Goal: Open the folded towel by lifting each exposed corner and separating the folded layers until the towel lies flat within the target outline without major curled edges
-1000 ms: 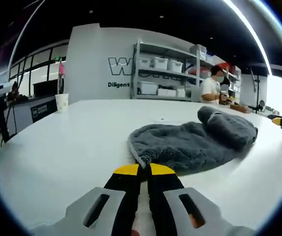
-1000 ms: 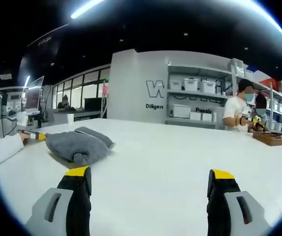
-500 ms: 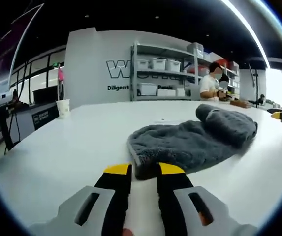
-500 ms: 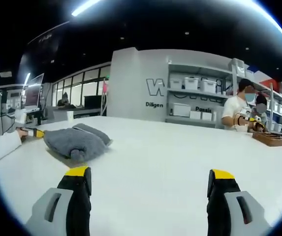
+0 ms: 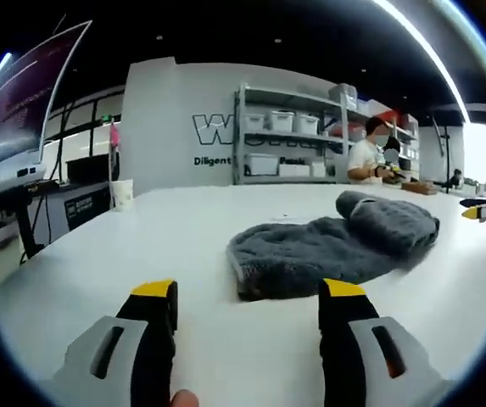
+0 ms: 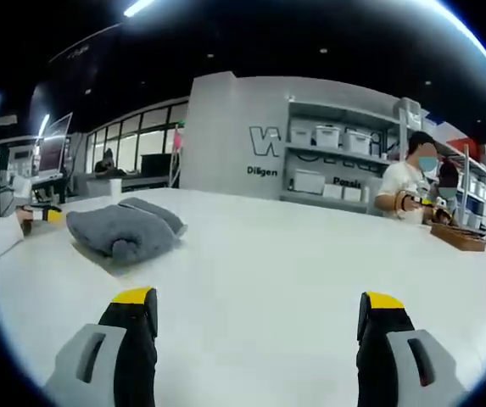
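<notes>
Grey towel [image 5: 336,246] lies on white table [image 5: 183,237], partly unfolded — far end rolled, near corner exposed just beyond left tool [image 5: 249,309]. Both tools' jaws spread, empty; right tool [image 6: 258,315] well apart from towel, likely positioned for next corner.

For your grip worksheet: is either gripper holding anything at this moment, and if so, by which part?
Nothing is held. The left gripper and the right gripper are both open, apart from the towel.
</notes>
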